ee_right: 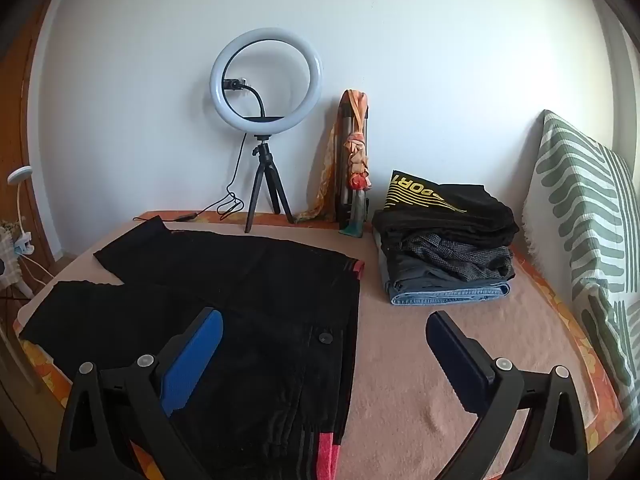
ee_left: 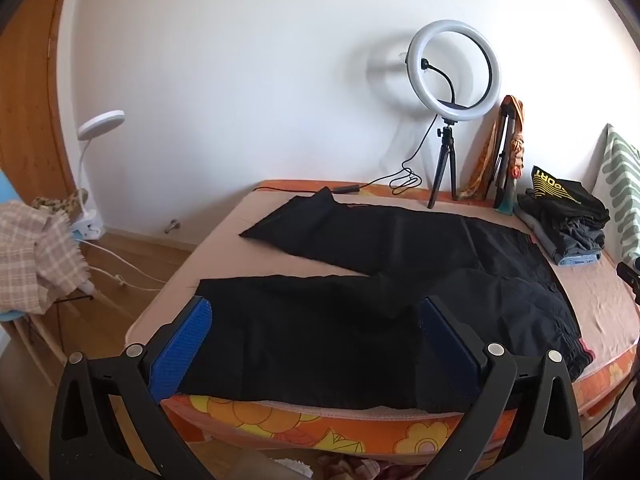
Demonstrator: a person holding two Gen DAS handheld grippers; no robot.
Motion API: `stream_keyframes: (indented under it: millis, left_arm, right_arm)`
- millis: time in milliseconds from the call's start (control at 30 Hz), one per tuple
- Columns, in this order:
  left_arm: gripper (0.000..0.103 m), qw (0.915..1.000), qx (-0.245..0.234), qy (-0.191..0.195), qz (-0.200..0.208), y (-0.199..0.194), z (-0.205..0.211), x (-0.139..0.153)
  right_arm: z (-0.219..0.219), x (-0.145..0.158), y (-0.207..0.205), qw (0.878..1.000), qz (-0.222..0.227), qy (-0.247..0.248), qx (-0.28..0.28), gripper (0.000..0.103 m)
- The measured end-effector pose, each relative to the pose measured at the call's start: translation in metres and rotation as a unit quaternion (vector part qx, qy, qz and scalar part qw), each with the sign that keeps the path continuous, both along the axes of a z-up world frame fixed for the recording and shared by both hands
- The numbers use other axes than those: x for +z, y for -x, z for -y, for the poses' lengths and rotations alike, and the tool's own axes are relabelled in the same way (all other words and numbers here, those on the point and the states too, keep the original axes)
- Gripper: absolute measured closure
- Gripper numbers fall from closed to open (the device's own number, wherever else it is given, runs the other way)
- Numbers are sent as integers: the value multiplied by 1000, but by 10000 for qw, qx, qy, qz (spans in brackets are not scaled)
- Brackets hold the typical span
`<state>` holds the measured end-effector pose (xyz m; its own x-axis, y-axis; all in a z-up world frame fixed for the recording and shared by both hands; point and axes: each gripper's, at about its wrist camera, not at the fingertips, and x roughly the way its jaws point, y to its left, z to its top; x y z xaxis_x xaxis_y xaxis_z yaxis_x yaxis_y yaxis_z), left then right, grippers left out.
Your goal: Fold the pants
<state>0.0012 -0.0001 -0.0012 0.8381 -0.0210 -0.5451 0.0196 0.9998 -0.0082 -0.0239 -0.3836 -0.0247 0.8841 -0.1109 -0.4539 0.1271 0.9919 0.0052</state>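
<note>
Black pants (ee_left: 360, 264) lie spread flat on the bed, legs apart in a V toward the left, waistband at the right. In the right wrist view the pants (ee_right: 248, 280) show a button and a pink-lined waistband (ee_right: 326, 452). My left gripper (ee_left: 316, 312) is open and empty, hovering over the near leg at the bed's front edge. My right gripper (ee_right: 324, 320) is open and empty, above the waist end, its left finger over the pants and its right finger over bare bedcover.
A pile of folded clothes (ee_right: 444, 240) sits at the back right. A ring light on a tripod (ee_right: 266, 120) and a scarf-wrapped stand (ee_right: 354, 168) stand by the wall. A striped pillow (ee_right: 592, 232) lies at the right. A chair with checked cloth (ee_left: 36, 252) stands left of the bed.
</note>
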Motion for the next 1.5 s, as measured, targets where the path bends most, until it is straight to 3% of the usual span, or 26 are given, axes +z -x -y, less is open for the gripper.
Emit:
stream_keyframes:
  millis: [1500]
  left_arm:
    - [0, 9999, 55, -92, 32, 1, 5, 0]
  right_arm:
    - [1, 3, 0, 10000, 81, -42, -13, 0]
